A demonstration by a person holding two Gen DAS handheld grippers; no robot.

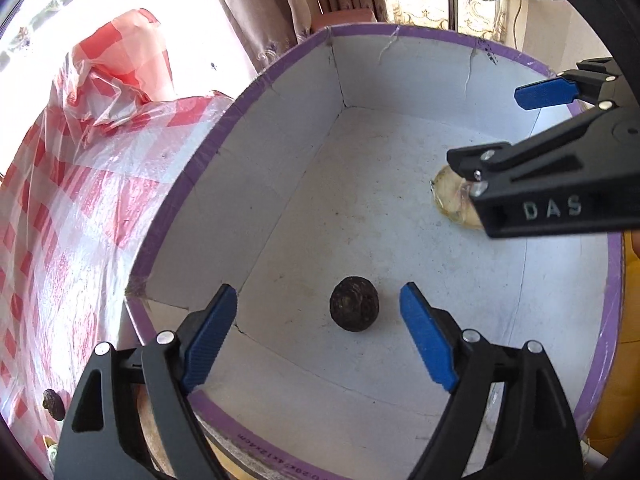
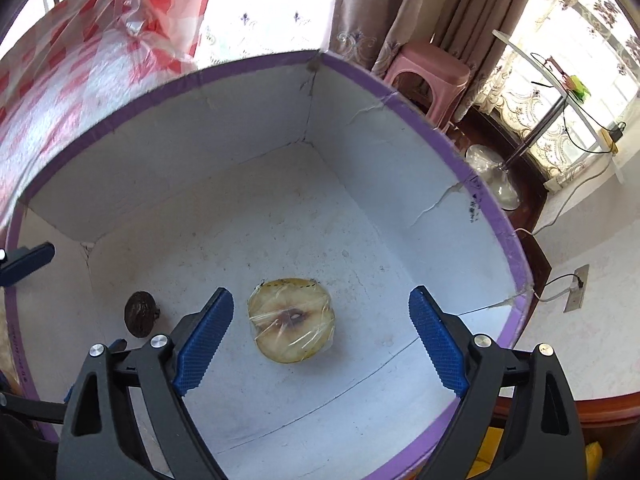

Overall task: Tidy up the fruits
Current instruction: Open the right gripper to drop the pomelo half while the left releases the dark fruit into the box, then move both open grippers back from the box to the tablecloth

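A white cardboard box with a purple rim [image 1: 188, 184] [image 2: 400, 100] fills both views. On its floor lies a small dark wrinkled fruit [image 1: 354, 309] [image 2: 140, 314] and a halved yellow fruit wrapped in clear film [image 2: 291, 319], partly hidden in the left wrist view [image 1: 450, 196]. My left gripper [image 1: 320, 336] is open and empty, hovering above the dark fruit. My right gripper [image 2: 322, 336] is open and empty above the wrapped half fruit; it also shows at the right of the left wrist view [image 1: 520, 128].
A red-and-white checked plastic cloth [image 1: 72, 200] [image 2: 60, 80] covers the table left of the box. Another small dark fruit [image 1: 54, 403] lies on it. A pink stool [image 2: 428, 76], curtains and a fan base [image 2: 492, 180] stand beyond the box.
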